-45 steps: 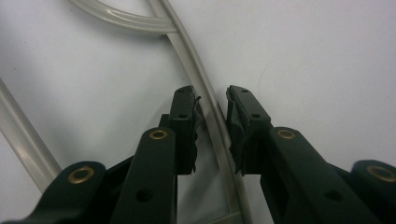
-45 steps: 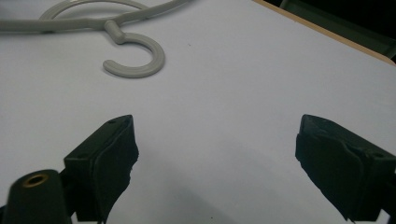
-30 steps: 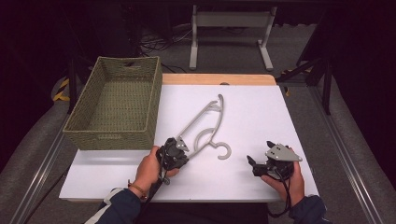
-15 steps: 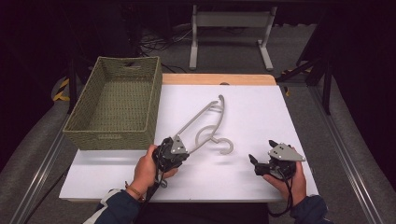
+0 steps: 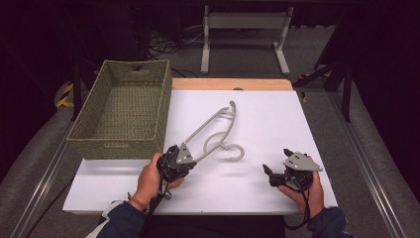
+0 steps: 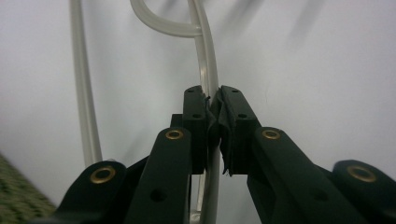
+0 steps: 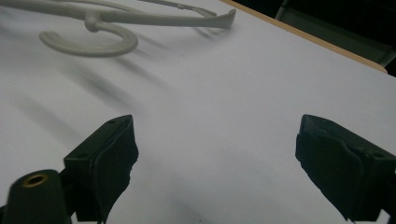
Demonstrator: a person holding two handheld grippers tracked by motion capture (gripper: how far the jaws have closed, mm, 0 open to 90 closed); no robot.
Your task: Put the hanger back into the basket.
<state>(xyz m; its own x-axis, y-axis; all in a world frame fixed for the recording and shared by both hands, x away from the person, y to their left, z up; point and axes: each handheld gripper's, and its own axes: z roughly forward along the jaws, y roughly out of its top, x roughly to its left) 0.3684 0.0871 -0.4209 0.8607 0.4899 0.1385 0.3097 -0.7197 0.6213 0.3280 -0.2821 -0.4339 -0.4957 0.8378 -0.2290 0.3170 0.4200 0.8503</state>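
A pale grey plastic hanger (image 5: 208,125) lies slantwise on the white table top (image 5: 277,119), its hook (image 5: 234,151) curling toward the near side. My left gripper (image 5: 188,159) is shut on the hanger's lower arm; in the left gripper view the hanger bar (image 6: 205,60) runs straight between the pinched pads (image 6: 194,100) of that gripper (image 6: 212,100). My right gripper (image 5: 276,161) rests low at the front right, open, with nothing between its jaws. In the right gripper view, past this gripper (image 7: 224,158), the hanger (image 7: 140,17) lies at the upper left.
A woven green basket (image 5: 116,144), empty, stands on the table's left side, close to the left hand. A wooden strip (image 5: 233,84) edges the table's far side, with a metal stand (image 5: 242,25) on the floor behind it.
The left gripper has shifted slightly left with the hanger's arm still pinched. The right gripper drifted a little to the right and stays open.
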